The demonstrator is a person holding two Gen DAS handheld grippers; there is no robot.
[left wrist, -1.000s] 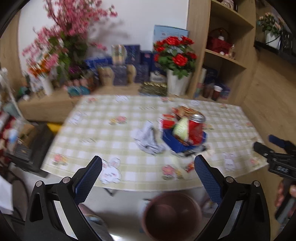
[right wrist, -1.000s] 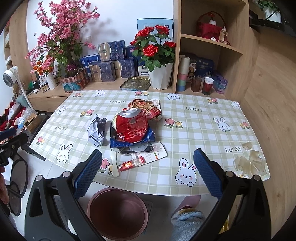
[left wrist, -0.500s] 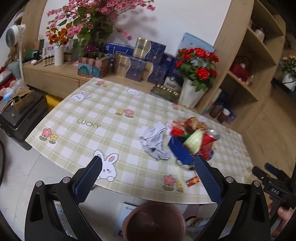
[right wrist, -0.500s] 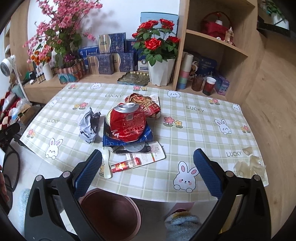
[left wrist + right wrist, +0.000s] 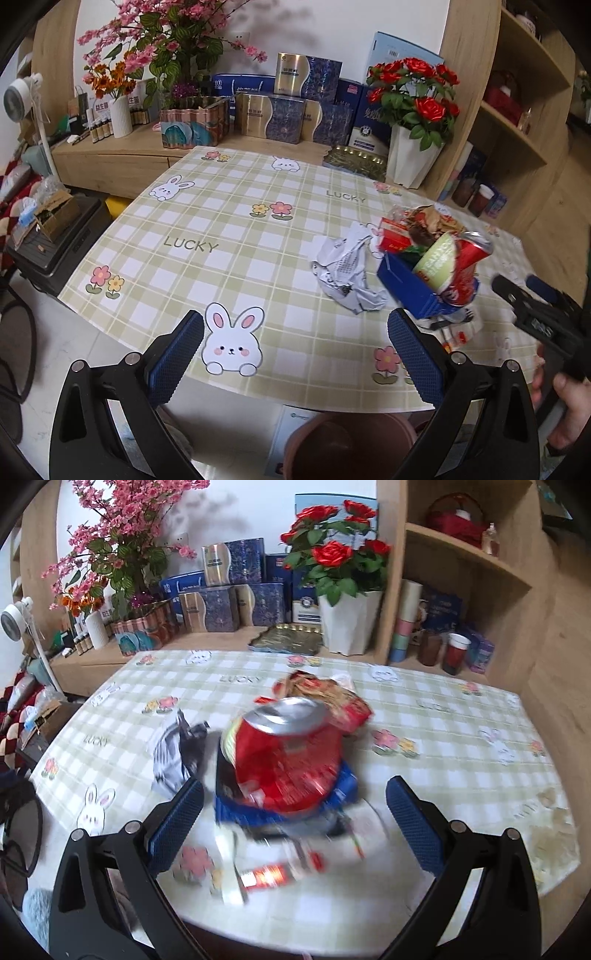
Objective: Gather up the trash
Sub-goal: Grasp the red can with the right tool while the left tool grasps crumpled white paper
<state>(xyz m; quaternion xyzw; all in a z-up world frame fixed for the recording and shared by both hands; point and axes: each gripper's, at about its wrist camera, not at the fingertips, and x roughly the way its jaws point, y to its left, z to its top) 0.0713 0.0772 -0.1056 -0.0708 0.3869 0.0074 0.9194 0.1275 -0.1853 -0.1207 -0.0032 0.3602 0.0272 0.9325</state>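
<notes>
A pile of trash lies on the checked tablecloth: a dented red can (image 5: 288, 753) on a blue box (image 5: 343, 786), a snack wrapper (image 5: 325, 694) behind, a crumpled grey paper (image 5: 173, 753) to the left, small wrappers (image 5: 266, 875) in front. In the left wrist view the can (image 5: 461, 269), blue box (image 5: 406, 288) and crumpled paper (image 5: 347, 273) sit at the right. My left gripper (image 5: 295, 354) is open and empty over the table's near edge. My right gripper (image 5: 293, 830) is open and empty, close in front of the can. A brown bin (image 5: 347, 446) stands below the edge.
A white vase of red roses (image 5: 347, 624), gift boxes (image 5: 229, 602) and pink flowers (image 5: 155, 48) line the sideboard behind. A wooden shelf unit (image 5: 461, 572) stands at the right. Clear crumpled plastic (image 5: 554, 812) lies at the table's right edge. A black case (image 5: 51, 240) is on the left.
My right gripper has moved forward and down toward the can, which now looks much larger and blurred. My left gripper has swung left and closer over the table's near edge.
</notes>
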